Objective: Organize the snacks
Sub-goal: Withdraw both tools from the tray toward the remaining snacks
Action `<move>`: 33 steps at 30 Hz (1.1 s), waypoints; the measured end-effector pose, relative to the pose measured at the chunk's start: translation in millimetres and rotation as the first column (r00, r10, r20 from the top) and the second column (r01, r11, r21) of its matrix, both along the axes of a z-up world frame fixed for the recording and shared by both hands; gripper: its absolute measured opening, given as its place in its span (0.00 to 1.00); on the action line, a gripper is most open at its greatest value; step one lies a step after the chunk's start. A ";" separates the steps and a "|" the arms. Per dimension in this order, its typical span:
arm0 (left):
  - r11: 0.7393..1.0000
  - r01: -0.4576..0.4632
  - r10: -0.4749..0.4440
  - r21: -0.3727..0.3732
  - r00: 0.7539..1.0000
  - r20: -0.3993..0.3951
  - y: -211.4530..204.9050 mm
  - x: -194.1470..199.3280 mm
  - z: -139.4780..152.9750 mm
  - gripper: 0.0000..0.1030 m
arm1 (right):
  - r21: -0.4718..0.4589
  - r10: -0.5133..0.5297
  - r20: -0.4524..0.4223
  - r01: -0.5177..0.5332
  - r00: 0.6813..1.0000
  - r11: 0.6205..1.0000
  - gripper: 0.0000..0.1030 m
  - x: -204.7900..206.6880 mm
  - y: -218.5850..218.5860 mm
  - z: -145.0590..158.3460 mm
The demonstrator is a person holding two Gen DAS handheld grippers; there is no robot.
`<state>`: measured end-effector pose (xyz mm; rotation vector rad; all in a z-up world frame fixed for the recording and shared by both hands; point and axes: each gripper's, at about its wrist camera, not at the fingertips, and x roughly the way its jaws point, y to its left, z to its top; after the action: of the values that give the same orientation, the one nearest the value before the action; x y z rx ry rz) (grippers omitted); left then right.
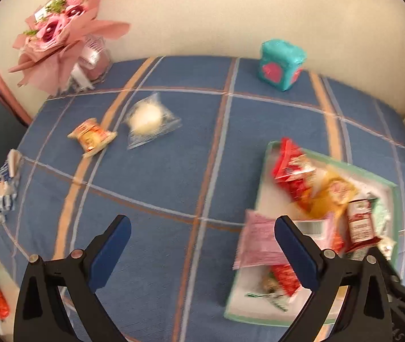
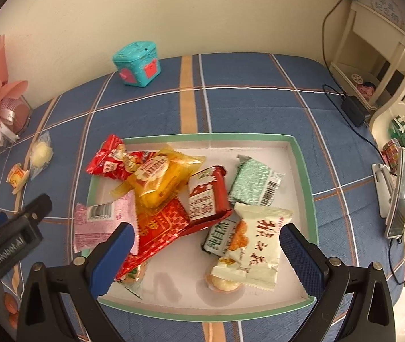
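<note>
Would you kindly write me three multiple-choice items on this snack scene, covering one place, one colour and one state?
1. Where does the clear-wrapped white bun lie?
A. in the tray
B. on the blue cloth, outside the tray
C. on the teal box

2. What colour is the tray's rim?
A. green
B. red
C. black

3. How does the right gripper stand?
A. shut on the pink packet
B. shut on nothing
C. open, holding nothing

Answers: 1 B, the bun sits on the checked cloth beside an orange snack, well left of the tray. 2 A, a pale green edge frames the white tray floor. 3 C, its blue fingers stand wide apart above the packets, pressing nothing.
</note>
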<state>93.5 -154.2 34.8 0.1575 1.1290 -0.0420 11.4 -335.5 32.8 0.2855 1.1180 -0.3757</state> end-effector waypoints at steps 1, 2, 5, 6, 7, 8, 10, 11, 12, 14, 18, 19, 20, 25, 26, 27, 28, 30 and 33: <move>1.000 -0.017 0.017 0.009 1.000 0.000 5.5 0.8 -1.1 0.98 | -0.002 0.009 0.000 -0.009 1.000 1.000 1.00 1.5 3.9 -0.1; 0.999 -0.033 0.033 0.011 0.999 -0.001 11.3 1.5 -1.9 0.98 | -0.002 0.018 0.000 -0.018 1.000 1.000 1.00 2.9 7.5 -0.3; 0.996 -0.082 0.082 -0.017 0.997 -0.012 31.3 5.0 -2.9 0.98 | -0.002 0.047 0.000 -0.047 0.999 0.999 1.00 7.4 20.4 -0.9; 0.994 -0.103 0.103 -0.029 0.995 -0.017 39.6 6.4 -2.5 0.98 | -0.003 0.060 0.000 -0.060 0.998 0.998 1.00 9.2 26.0 -1.0; 0.993 -0.116 0.116 -0.034 0.993 -0.018 45.0 7.2 -2.3 0.98 | -0.005 0.070 0.001 -0.070 0.998 0.998 1.00 10.8 30.6 -0.7; 0.991 -0.130 0.129 -0.039 0.991 -0.021 50.9 8.0 -2.1 0.98 | -0.007 0.080 0.001 -0.080 0.997 0.997 1.00 12.5 35.5 -0.5; 0.986 -0.162 0.161 -0.046 0.987 -0.027 64.1 10.8 -2.4 0.98 | -0.009 0.102 0.001 -0.102 0.995 0.995 1.00 16.3 46.2 -0.6; 0.983 -0.177 0.176 -0.047 0.984 -0.027 69.5 11.8 -2.4 0.98 | -0.008 0.112 0.001 -0.112 0.994 0.994 1.00 18.2 51.1 -1.0; 0.980 -0.192 0.191 -0.051 0.981 -0.028 75.9 12.7 -2.0 0.98 | -0.007 0.121 0.001 -0.121 0.993 0.993 1.00 20.2 56.3 -1.4; 0.975 -0.212 0.210 -0.064 0.977 -0.030 87.0 14.0 -0.7 0.98 | -0.004 0.139 -0.001 -0.139 0.990 0.990 1.00 24.3 67.5 -2.9; 0.968 -0.234 0.233 -0.091 0.972 -0.020 106.6 15.8 2.8 0.98 | 0.000 0.182 0.002 -0.182 0.983 0.983 1.00 32.4 90.0 -4.9; 0.967 -0.236 0.236 -0.093 0.972 -0.013 110.9 16.0 4.3 0.98 | 0.005 0.195 0.005 -0.195 0.981 0.981 1.00 34.4 95.2 -6.2; 0.967 -0.237 0.237 -0.092 0.971 -0.007 114.6 16.4 5.2 0.98 | 0.007 0.206 0.006 -0.206 0.978 0.978 1.00 36.3 100.2 -6.7; 0.966 -0.240 0.243 -0.094 0.970 0.029 134.7 22.7 7.8 0.98 | -0.004 0.247 0.013 -0.246 0.969 0.969 1.00 44.9 122.0 -10.9; 0.965 -0.244 0.248 -0.100 0.968 0.033 138.6 24.0 7.9 0.98 | -0.003 0.257 0.013 -0.257 0.966 0.967 1.00 46.6 125.6 -12.4; 0.963 -0.248 0.253 -0.106 0.967 0.036 142.1 25.3 7.7 0.98 | 0.000 0.267 0.011 -0.267 0.964 0.964 1.00 48.5 129.3 -14.3; 0.962 -0.251 0.257 -0.111 0.966 0.038 145.6 26.7 7.5 0.98 | 0.003 0.275 0.009 -0.275 0.962 0.962 1.00 50.1 132.2 -15.8; 0.961 -0.252 0.258 -0.112 0.965 0.039 149.8 28.2 6.9 0.98 | 0.010 0.282 0.010 -0.282 0.959 0.959 1.00 53.2 136.3 -17.7; 0.963 -0.246 0.250 -0.110 0.968 0.026 156.5 35.5 2.4 0.98 | 0.028 0.284 0.025 -0.285 0.958 0.958 1.00 58.6 139.8 -18.0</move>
<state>129.0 2.3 37.2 -0.0787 1.0972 0.1234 70.0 -195.7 14.8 0.1517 1.1264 -0.0992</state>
